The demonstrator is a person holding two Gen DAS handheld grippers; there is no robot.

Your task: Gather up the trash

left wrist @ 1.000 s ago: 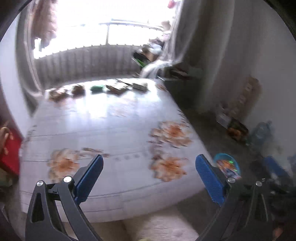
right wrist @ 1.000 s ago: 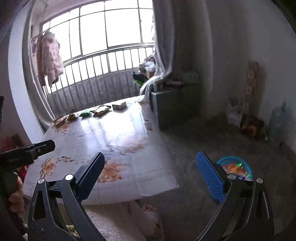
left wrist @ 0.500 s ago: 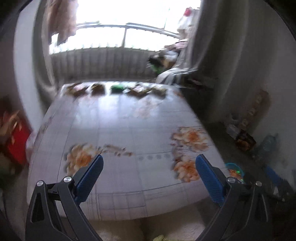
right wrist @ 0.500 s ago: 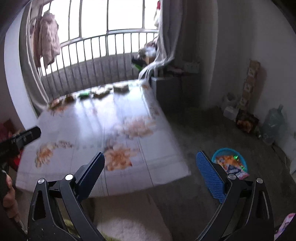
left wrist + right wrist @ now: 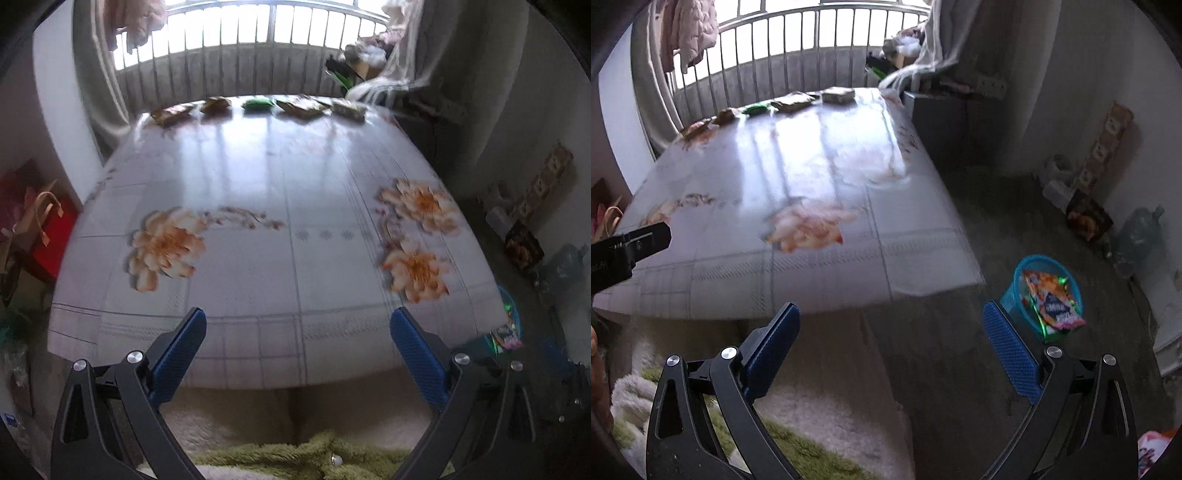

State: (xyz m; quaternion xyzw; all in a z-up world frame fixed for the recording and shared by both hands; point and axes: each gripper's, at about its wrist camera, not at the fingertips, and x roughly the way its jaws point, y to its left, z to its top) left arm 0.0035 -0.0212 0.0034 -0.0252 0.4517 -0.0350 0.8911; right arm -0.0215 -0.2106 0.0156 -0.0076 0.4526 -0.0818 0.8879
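Several snack wrappers lie in a row along the far edge of the floral-cloth table (image 5: 295,177), among them a green wrapper (image 5: 258,103) and a brown wrapper (image 5: 301,106); they also show in the right wrist view (image 5: 792,101). A blue basket (image 5: 1019,295) with colourful wrappers (image 5: 1051,302) in it sits on the floor right of the table. My left gripper (image 5: 297,328) is open and empty, over the table's near edge. My right gripper (image 5: 890,325) is open and empty, by the table's near right corner.
A window with railings (image 5: 258,62) and curtains stands behind the table. A grey cabinet (image 5: 942,122) is at the table's far right. Boxes and a large water bottle (image 5: 1137,236) stand along the right wall. Red bags (image 5: 44,229) are on the left. A shaggy rug (image 5: 812,424) lies below.
Both grippers have risen and tilted down, so the table top and floor basket show more fully. The left view has swung to centre on the table. Both stay open.
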